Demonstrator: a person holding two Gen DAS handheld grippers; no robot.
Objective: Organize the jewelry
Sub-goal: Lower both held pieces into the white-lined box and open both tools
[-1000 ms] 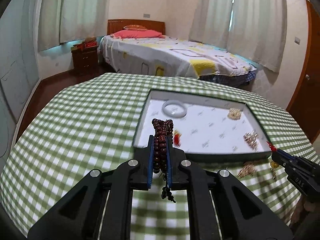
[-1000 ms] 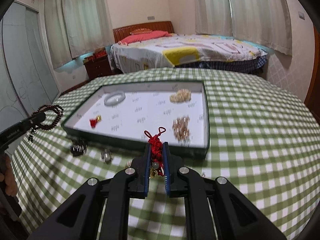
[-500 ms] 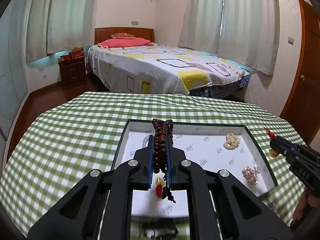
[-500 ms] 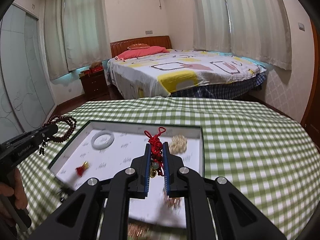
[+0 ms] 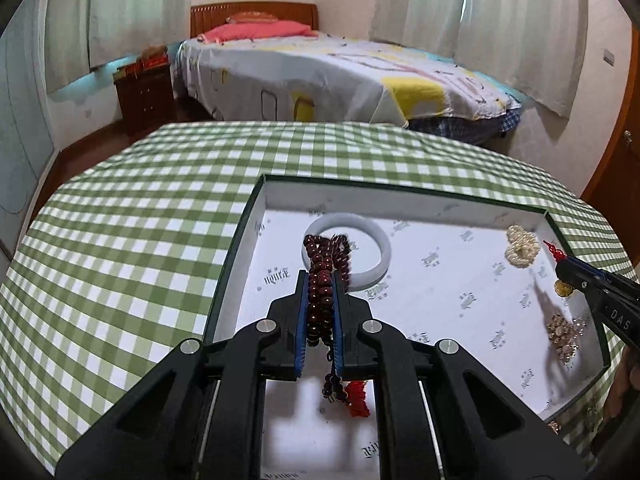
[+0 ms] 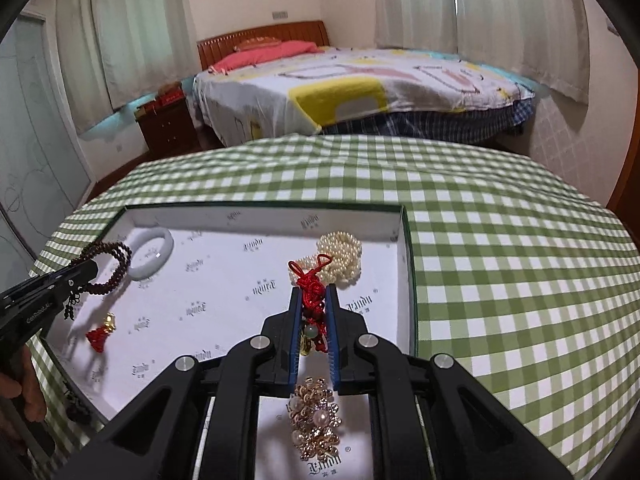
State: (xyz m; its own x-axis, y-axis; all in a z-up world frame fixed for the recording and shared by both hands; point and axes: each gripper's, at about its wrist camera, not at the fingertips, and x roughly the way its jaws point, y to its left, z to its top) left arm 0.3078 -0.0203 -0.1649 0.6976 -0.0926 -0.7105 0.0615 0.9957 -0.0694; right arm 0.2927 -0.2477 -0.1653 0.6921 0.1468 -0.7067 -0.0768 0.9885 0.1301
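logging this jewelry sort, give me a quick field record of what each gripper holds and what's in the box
left gripper: shut on dark red bead string, above the box
right gripper: shut on red knot charm, above the box
box: white lining, dark rim, on checked tablecloth
in box: white bangle, pearl strand, gold brooch, small red tassel

The right gripper [image 6: 313, 298] is clamped on a red knotted-cord charm [image 6: 310, 294], its loop projecting past the fingertips, above a shallow white-lined tray [image 6: 404, 280] on a green checked tablecloth [image 6: 500, 272]. Tray contents: a pearl strand [image 6: 342, 258] just beyond the charm, a white bangle [image 6: 154, 252] at the far left, a small red tassel charm [image 6: 100, 334], and a gold pearl-set cluster [image 6: 316, 420] under the fingers. At left, the left gripper [image 6: 86, 274] holds a dark bead bracelet [image 6: 108, 266].
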